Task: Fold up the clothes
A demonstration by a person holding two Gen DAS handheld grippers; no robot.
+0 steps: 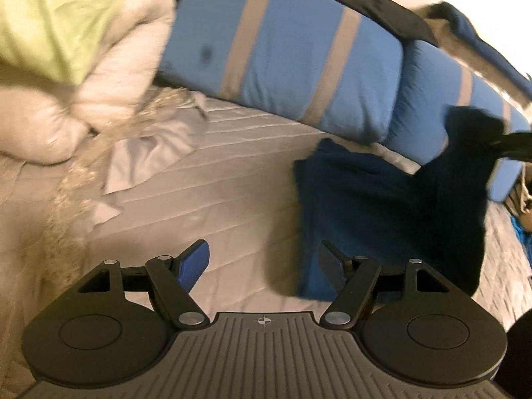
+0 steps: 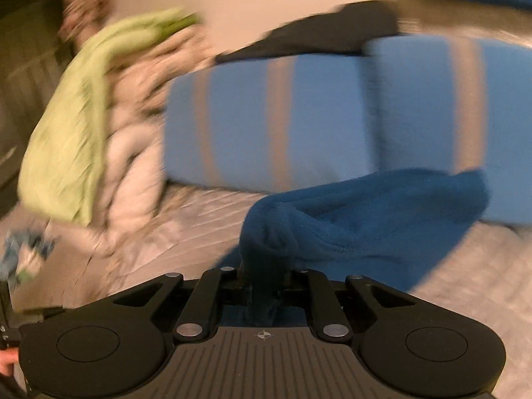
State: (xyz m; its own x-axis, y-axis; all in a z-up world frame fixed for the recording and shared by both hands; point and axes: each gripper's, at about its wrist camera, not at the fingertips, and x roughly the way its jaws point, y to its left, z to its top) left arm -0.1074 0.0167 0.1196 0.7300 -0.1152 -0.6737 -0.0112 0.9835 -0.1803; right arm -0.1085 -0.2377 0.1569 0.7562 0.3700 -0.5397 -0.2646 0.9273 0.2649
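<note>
Right wrist view: right tongs (image 2: 264, 286) clenched on navy garment (image 2: 365, 212), lifted over bed (image 2: 186, 232). Left tongs (image 1: 264, 266) released, empty; best pinch the opposite corner, pull taut.

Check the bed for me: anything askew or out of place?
The dark blue garment hangs bunched from the right tool, pinched by one edge. A black garment is draped over the striped blue pillows, and a loose grey cloth lies crumpled on the bed.
</note>
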